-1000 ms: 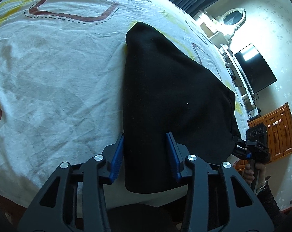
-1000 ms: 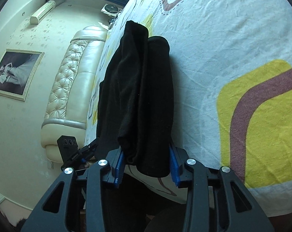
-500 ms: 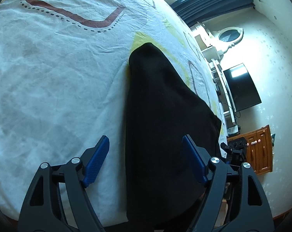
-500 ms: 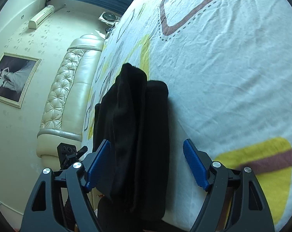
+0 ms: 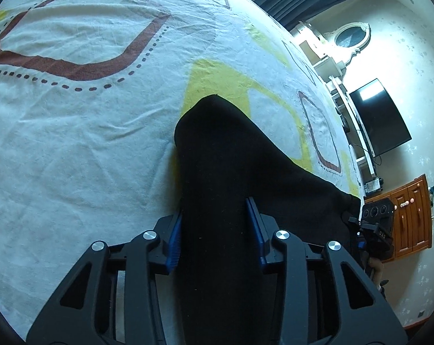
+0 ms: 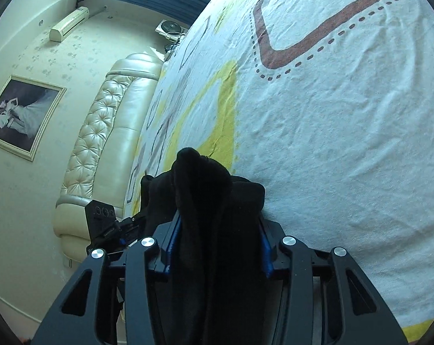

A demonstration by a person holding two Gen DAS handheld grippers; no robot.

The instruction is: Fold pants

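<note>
**Almost nothing legible**

The only lettering sat on the two black devices. In the left wrist view, small pale marks showed on the right gripper (image 5: 379,231) body, too small to read. In the right wrist view, a short pale word ran along the left gripper (image 6: 107,230) body, also unreadable.

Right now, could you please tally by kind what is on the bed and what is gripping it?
Black pants: 1
Claws, left claw and right claw, each shut on the pants: 2
Patterned bedsheet: 1
Total: 4
</note>
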